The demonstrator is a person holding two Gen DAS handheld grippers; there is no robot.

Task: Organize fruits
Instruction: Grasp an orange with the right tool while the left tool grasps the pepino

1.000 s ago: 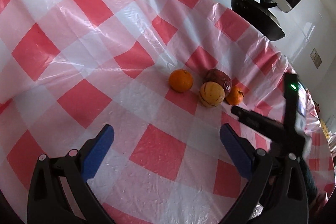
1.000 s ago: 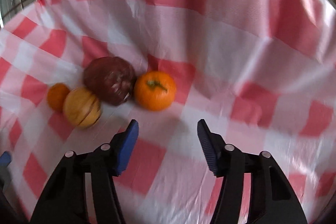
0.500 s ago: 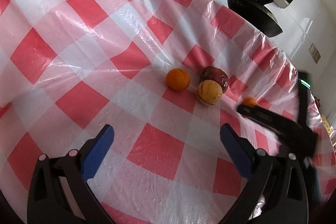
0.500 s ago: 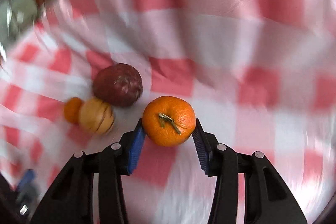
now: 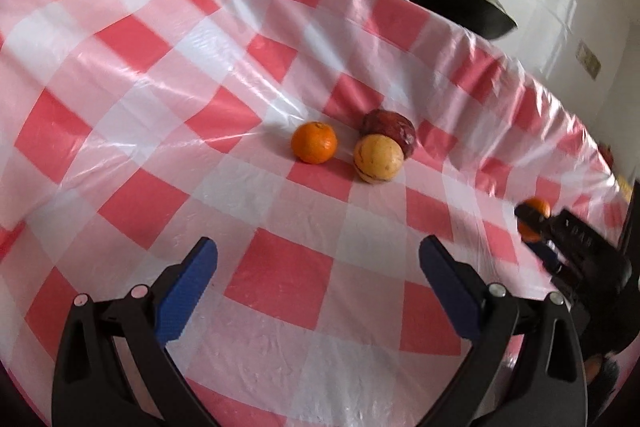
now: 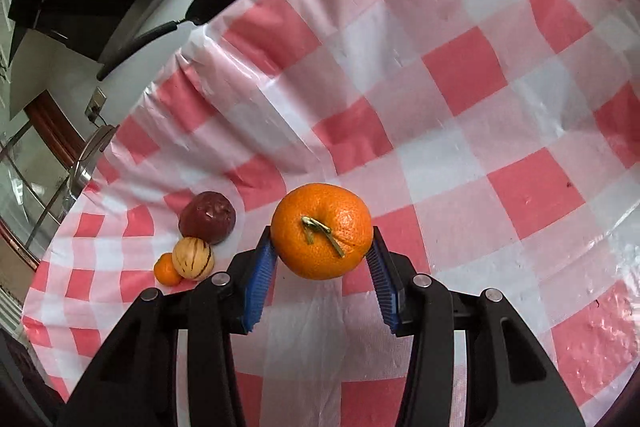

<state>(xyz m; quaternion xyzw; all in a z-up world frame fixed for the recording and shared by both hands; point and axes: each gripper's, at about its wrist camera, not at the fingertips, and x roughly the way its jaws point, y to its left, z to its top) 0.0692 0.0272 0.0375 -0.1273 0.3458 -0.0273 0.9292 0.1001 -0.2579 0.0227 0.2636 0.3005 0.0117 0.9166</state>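
Right tool point(image 6: 322, 251) clamped stemmed orange point(image 6: 322, 231), lifted from cluster.

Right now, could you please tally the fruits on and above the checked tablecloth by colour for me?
Orange: 2, one held in the right gripper, one lying on the cloth
Yellow with dark stripes: 1
Dark red: 1
Total: 4 fruits
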